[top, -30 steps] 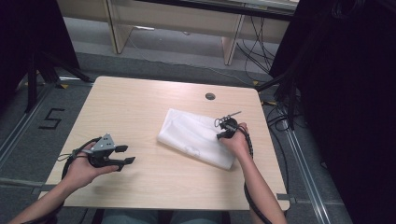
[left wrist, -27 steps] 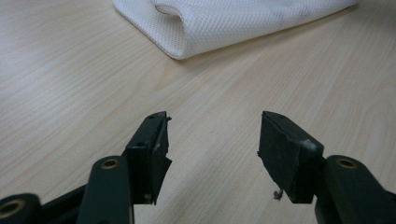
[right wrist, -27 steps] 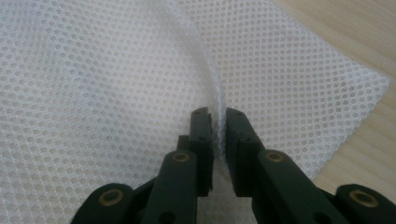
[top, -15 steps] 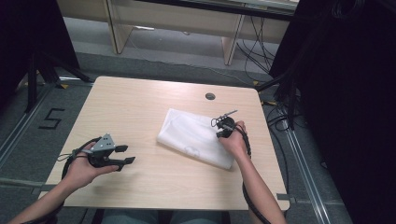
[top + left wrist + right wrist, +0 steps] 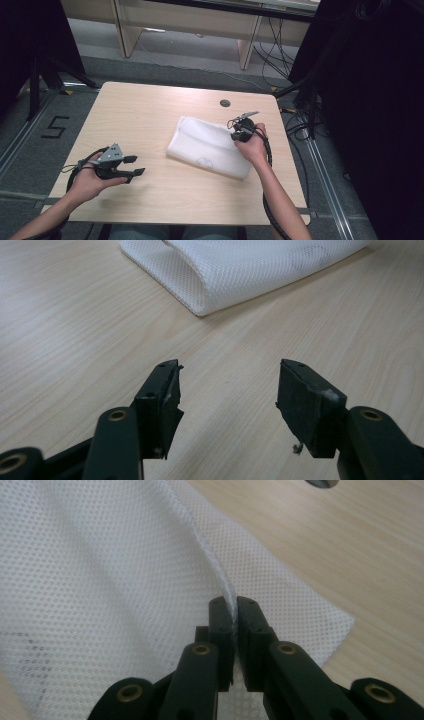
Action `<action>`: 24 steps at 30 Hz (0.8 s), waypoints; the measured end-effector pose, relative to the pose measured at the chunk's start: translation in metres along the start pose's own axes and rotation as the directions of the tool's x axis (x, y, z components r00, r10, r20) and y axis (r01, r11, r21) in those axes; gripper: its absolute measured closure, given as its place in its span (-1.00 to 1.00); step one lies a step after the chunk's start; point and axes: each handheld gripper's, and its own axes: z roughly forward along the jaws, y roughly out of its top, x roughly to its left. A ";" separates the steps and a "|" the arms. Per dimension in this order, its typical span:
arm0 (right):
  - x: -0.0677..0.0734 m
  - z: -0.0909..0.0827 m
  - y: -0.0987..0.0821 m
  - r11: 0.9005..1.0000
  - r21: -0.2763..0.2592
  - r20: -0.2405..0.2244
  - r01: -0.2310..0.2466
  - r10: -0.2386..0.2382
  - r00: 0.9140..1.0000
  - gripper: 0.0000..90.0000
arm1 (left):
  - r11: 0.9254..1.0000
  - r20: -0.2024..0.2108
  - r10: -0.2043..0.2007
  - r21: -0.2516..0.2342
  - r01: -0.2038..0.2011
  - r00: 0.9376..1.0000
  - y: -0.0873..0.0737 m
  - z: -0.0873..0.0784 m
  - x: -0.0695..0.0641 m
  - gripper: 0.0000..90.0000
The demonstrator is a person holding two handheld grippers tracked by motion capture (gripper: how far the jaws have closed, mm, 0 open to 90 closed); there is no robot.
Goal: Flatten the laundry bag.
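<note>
Mesh cloth (image 5: 100, 580): my right gripper (image 5: 234, 611) pinches one thin fold at its 3 o'clock edge; may slip free. Left gripper (image 5: 227, 390) wide, empty.

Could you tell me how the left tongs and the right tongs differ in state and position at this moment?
The left tongs stand wide open with bare table between the jaws; the right tongs are shut on a fold of the white mesh cloth. The left tongs sit apart from the cloth, near the table's front left; the right tongs are at the cloth's far right edge. Both have black jaws.
</note>
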 end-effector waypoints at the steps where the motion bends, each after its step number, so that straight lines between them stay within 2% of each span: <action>1: 0.003 -0.006 0.002 1.000 -0.010 -0.003 -0.002 0.002 1.000 0.92 | 1.000 0.000 0.002 0.002 -0.002 1.000 0.000 0.000 0.000 -0.06; 3: 0.005 -0.010 0.003 1.000 -0.011 -0.008 -0.009 0.009 1.000 0.92 | 1.000 0.000 0.001 0.002 -0.001 1.000 0.000 0.000 0.000 -0.06; 8: 0.012 -0.026 0.002 0.998 -0.058 -0.023 0.025 -0.027 0.999 0.92 | 1.000 -0.001 -0.001 -0.001 0.001 1.000 0.000 0.000 0.000 -0.06; 15: 0.020 -0.042 -0.002 0.997 -0.073 -0.048 0.033 -0.037 0.998 0.91 | 1.000 -0.002 -0.001 0.000 0.001 1.000 0.000 0.000 0.000 -0.06; 16: 0.022 -0.047 -0.004 0.995 -0.086 -0.048 0.052 -0.056 0.997 0.91 | 1.000 -0.002 -0.001 -0.003 0.001 1.000 0.000 0.000 0.000 -0.06; 18: 0.025 -0.050 -0.004 0.996 -0.079 -0.057 0.035 -0.039 0.998 0.90 | 1.000 -0.004 -0.001 -0.001 0.001 1.000 0.000 0.000 0.000 -0.06; 19: 0.025 -0.050 -0.005 0.993 -0.098 -0.052 0.067 -0.072 0.996 0.91 | 1.000 -0.004 -0.002 -0.003 0.002 1.000 0.000 0.000 0.000 -0.06; 22: 0.030 -0.057 -0.008 0.994 -0.095 -0.078 0.059 -0.067 0.995 0.90 | 1.000 -0.006 -0.011 -0.004 0.011 1.000 -0.001 0.000 0.000 -0.06; 23: 0.032 -0.059 -0.011 0.991 -0.105 -0.082 0.077 -0.086 0.993 0.90 | 1.000 -0.006 -0.023 -0.004 0.023 1.000 -0.001 0.000 -0.001 -0.06; 24: 0.032 -0.059 -0.011 0.991 -0.105 -0.082 0.077 -0.086 0.993 0.90 | 1.000 -0.013 -0.024 -0.003 0.024 1.000 -0.001 0.000 -0.001 -0.06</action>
